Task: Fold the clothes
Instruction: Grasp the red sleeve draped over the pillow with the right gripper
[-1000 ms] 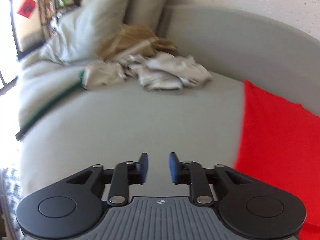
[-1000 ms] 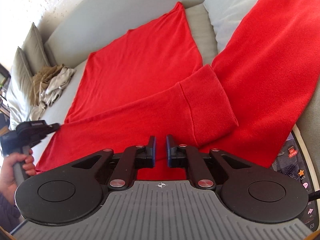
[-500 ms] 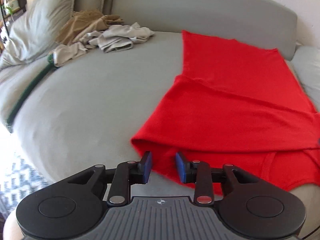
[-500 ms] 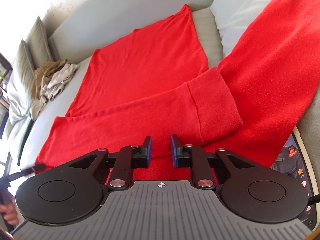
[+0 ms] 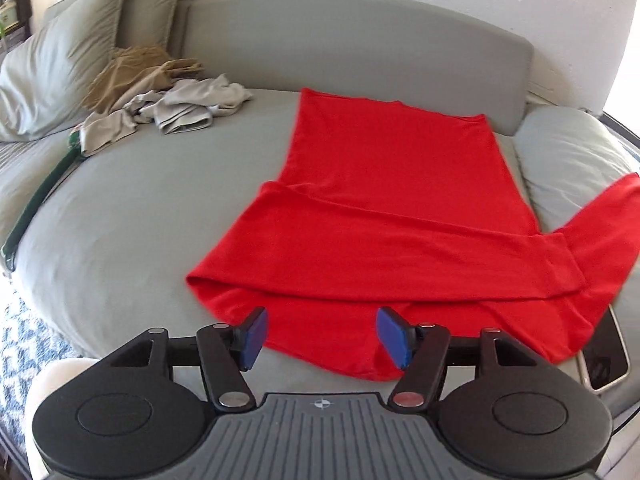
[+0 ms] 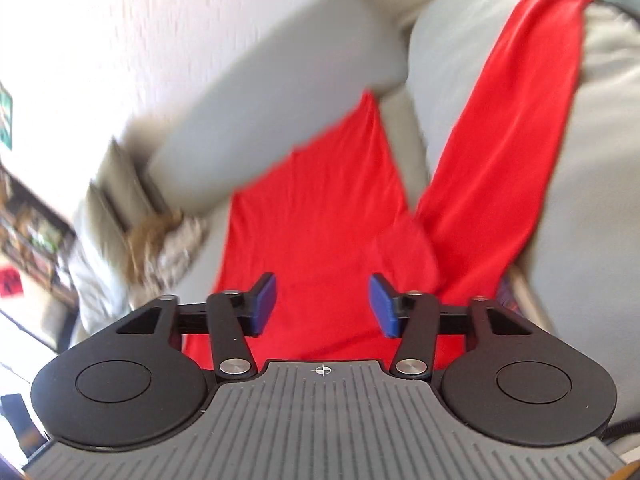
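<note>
Red garment point(image 5: 384, 216), open grey sofa point(image 5: 132, 220) leftward

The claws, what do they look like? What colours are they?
Both look alike. The left claw and the right claw each have two black hinged fingers with silver rivets and flat blue pads at the tips. Behind sit two round black discs and a grey ribbed plate with a small crosshair mark.
</note>
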A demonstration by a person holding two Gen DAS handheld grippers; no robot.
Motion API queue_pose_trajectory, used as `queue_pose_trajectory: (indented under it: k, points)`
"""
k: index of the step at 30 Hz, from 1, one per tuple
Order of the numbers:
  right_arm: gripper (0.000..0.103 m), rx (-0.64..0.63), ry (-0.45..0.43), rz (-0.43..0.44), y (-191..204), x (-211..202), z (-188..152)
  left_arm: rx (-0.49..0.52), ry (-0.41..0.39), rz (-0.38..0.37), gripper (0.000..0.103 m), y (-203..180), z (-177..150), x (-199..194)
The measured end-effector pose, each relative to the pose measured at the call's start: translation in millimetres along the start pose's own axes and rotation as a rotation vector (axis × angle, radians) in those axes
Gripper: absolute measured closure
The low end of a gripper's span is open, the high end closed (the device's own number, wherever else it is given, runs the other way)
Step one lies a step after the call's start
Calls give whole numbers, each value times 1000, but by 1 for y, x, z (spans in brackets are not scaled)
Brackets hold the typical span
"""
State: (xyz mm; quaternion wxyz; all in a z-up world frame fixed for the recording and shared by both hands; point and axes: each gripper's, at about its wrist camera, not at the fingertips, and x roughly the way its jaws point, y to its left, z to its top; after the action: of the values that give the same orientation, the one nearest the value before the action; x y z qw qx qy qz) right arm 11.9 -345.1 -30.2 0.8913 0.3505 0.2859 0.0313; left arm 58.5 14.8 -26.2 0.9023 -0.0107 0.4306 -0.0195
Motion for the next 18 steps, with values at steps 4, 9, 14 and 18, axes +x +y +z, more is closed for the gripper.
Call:
queue_pose_trajectory:
  k: [4,9,14,18]
  points:
    - [8,129,-181,-60,-40,-31,45,66,12,-47,40,-32,5,3]
    - [46,356,-264,-69,-119,-27,99,100,57,-85,40,-60,5,10]
    - [53,494,-228,-85,-186,2,120,94,101,-92,40,-78,7,20]
    - [69,540,-194,-20,-211,28,135,119,120,-90,40,-95,10,29]
